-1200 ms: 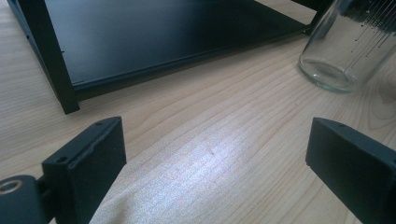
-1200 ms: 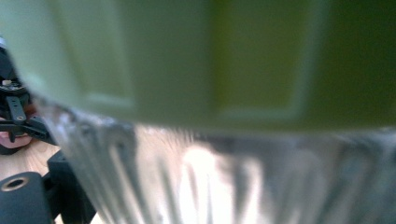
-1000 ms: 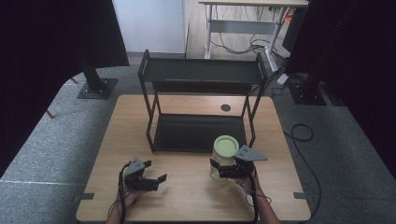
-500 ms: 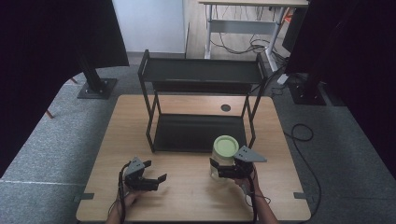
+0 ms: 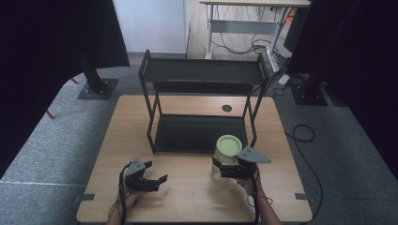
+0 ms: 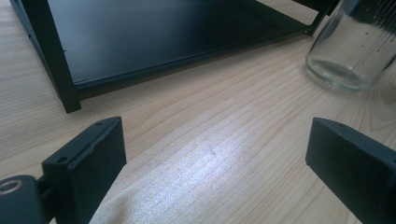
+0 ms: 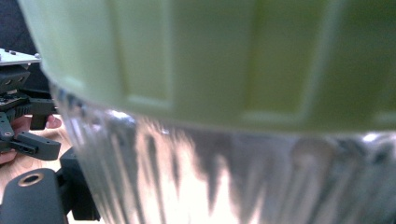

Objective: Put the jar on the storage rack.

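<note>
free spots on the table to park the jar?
Bare wood between the left gripper and the jar, and along the table left of the black rack. The rack's lower shelf is bare too. Crowded around the right gripper at the jar.

A fixed camera looks down and forward over the pale wooden table (image 5: 197, 187). The left gripper's camera skims low across it; the right's presses close against the green-lidded ribbed glass jar (image 7: 224, 140), seen in all three.

Bare tabletop (image 5: 187, 183) between claws; rack (image 5: 202, 108) blocks beyond.
</note>
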A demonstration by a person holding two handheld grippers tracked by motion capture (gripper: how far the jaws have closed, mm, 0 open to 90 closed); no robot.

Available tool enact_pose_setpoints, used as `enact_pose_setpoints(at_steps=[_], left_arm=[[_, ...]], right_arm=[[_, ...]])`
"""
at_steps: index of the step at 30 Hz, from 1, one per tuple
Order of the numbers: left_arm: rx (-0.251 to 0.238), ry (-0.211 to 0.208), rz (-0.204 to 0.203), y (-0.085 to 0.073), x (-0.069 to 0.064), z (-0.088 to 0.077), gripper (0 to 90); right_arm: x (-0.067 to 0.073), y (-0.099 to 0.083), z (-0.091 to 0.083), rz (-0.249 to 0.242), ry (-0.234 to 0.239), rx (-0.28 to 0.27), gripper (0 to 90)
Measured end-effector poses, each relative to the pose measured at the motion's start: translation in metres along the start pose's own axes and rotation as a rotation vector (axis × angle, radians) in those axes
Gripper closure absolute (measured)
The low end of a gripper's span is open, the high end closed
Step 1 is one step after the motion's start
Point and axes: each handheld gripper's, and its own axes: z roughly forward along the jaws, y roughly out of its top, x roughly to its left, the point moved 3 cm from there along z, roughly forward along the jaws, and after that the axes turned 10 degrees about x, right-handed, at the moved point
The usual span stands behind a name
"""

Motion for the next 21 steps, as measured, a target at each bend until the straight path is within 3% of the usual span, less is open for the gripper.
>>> enact_pose_setpoints(at_steps=[21], left_arm=[[-0.005, -0.001, -0.004, 0.0, 0.0, 0.0, 4.7]], right_arm=[[0.015, 0.023, -0.013, -0.073, 0.024, -0.022, 10.3]])
